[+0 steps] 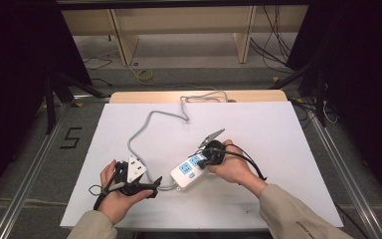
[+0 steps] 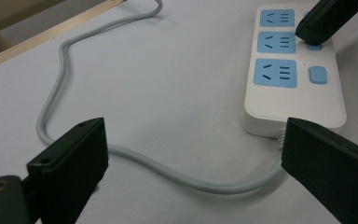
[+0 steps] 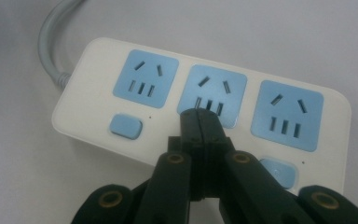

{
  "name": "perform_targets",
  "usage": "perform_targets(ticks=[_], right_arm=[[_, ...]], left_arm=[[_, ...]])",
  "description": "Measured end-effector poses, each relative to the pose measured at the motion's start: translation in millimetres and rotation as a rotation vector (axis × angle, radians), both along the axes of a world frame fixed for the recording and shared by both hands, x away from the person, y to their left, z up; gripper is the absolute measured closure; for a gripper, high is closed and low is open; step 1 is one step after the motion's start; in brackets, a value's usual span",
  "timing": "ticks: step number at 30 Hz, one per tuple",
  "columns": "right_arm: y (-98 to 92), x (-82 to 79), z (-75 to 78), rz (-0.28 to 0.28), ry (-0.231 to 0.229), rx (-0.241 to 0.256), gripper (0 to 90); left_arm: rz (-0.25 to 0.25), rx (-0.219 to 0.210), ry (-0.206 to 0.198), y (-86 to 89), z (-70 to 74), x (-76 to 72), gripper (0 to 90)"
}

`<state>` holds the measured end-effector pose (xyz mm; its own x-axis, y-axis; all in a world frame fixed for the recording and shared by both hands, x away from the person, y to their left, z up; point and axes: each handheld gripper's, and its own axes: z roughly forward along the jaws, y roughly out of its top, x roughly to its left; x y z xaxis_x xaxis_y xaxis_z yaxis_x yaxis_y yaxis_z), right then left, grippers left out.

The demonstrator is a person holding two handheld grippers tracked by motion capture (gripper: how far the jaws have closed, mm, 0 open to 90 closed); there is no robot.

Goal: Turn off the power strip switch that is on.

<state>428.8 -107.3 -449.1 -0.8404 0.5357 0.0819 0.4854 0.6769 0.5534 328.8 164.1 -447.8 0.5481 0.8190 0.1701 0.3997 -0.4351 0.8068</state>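
White worktop (image 1: 278,149), and I'm pressing my clenched right tool (image 3: 199,116) onto the strip's (image 3: 98,60) middle switch; left tool (image 2: 191,154) is waiting released, straddling the cord (image 2: 56,93). Next I'm guessing a firm push.

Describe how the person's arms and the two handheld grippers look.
Both forearms wear beige sleeves. The left gripper is black, topped by a grey three-cornered plate and trailing a looped black cable. Its jaws are broad, blocky black pads. The right gripper is black too, with brass-coloured rivets at its linkage and black cables.

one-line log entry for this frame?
right tool: shut, tip at power strip middle switch | left tool: open, jaws either side of cord, not gripping
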Motion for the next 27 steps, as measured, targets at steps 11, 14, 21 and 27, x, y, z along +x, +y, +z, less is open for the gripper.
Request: perform_targets(ticks=[11, 14, 21, 27], right_arm=[[-0.2, -0.4, -0.2, -0.002, -0.003, 0.002, 90.0], [-0.5, -0.2, -0.2, -0.002, -0.002, 0.005, 90.0], [-1.0, 0.5, -0.4, 0.001, -0.001, 0.008, 90.0], [-0.7, 0.2, -0.3, 0.000, -0.001, 0.007, 90.0]], left_arm=[[-0.005, 0.004, 0.000, -0.4, -0.1, -0.2, 6.9], [-0.004, 0.003, 0.001, -0.2, -0.4, -0.1, 6.9], [-0.006, 0.002, 0.008, -0.8, -1.2, 0.6, 6.9], [-0.006, 0.004, 0.002, -0.6, -0.7, 0.1, 6.9]])
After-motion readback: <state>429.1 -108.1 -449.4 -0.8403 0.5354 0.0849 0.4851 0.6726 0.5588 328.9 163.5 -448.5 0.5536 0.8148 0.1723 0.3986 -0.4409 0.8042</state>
